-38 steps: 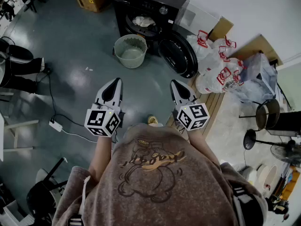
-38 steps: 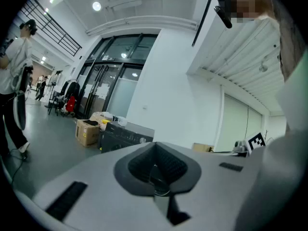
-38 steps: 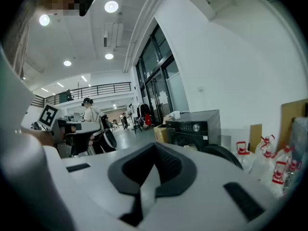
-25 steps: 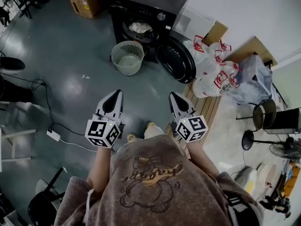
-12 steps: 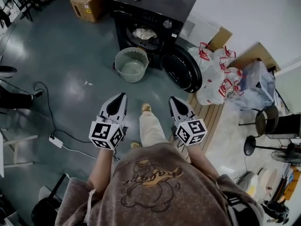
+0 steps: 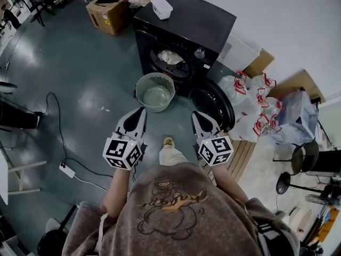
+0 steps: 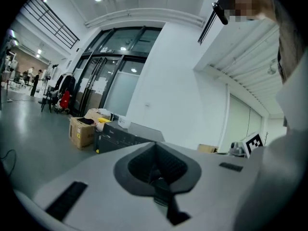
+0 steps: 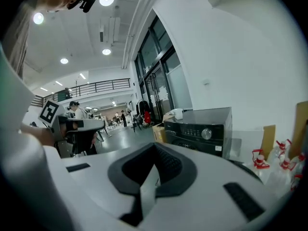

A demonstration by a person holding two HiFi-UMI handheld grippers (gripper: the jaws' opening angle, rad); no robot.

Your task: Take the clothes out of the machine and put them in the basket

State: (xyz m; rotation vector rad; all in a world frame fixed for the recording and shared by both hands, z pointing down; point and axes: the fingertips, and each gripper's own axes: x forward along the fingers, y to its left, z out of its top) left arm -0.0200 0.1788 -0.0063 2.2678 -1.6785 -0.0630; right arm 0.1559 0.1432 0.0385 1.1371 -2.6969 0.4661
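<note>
A black front-loading washing machine [image 6: 184, 28] stands ahead with its round door [image 6: 214, 103] swung open to the right. Pale clothes [image 6: 170, 56] lie in the drum opening. A green round basket [image 6: 155, 92] sits on the floor just in front of the drum, and nothing shows inside it. My left gripper [image 6: 140, 112] hangs near the basket's front rim, shut and holding nothing. My right gripper [image 6: 196, 116] points towards the open door, also shut with nothing in it. The left gripper view shows the left gripper [image 7: 156, 174] with jaws together, and the right gripper view shows the right gripper [image 8: 153, 170] likewise.
A white container [image 6: 161, 7] rests on the machine's top. A cardboard box [image 6: 109, 12] stands to the machine's left. Tied plastic bags [image 6: 256, 103] and a wooden pallet [image 6: 241, 153] lie to the right. A cable with a power strip [image 6: 67, 170] crosses the floor at left.
Both grippers and the person have advanced towards the machine, so the basket and the open door now lie just beyond the gripper tips. Both stay shut.
</note>
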